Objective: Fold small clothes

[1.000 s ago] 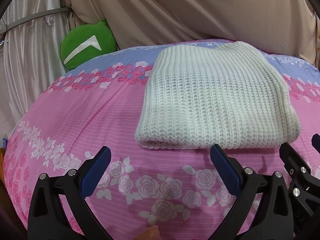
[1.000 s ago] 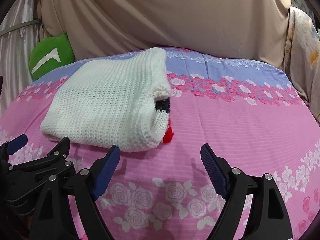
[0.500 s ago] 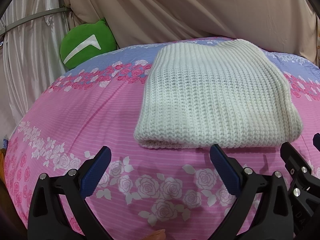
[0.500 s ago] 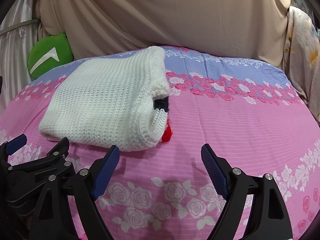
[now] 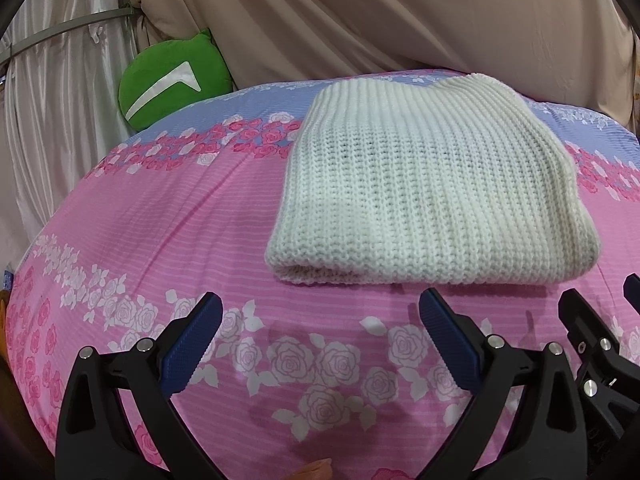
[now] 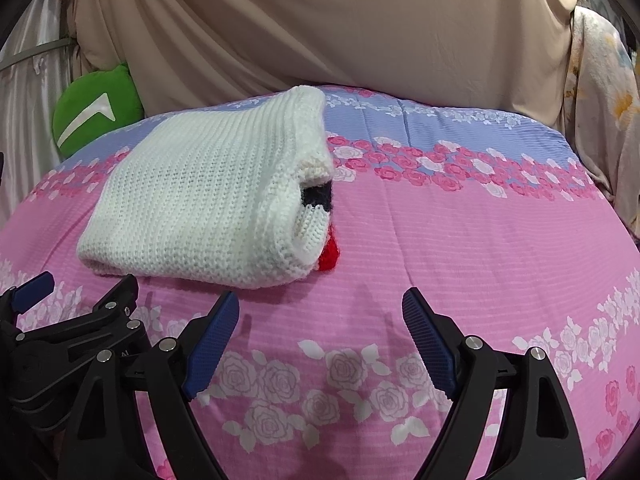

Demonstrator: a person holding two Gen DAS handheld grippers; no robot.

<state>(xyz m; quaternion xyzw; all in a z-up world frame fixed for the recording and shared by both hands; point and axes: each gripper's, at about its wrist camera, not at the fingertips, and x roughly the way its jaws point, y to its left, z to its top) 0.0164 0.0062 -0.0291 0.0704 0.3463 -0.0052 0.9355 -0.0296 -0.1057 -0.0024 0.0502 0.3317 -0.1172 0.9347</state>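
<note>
A white knitted sweater lies folded into a thick rectangle on the pink floral bedsheet. In the right wrist view the sweater shows its right side, with dark and red parts peeking out of the fold. My left gripper is open and empty, hovering just in front of the sweater's near edge. My right gripper is open and empty, in front of the sweater's near right corner. The two grippers sit side by side; each sees the other at its frame edge.
A green round pillow with a white mark leans at the back left. Beige drapes hang behind the bed. A floral cloth hangs at the far right. The bedsheet stretches out to the right of the sweater.
Both grippers have drawn back very slightly from the sweater. The sweater has not moved and the jaws stay open.
</note>
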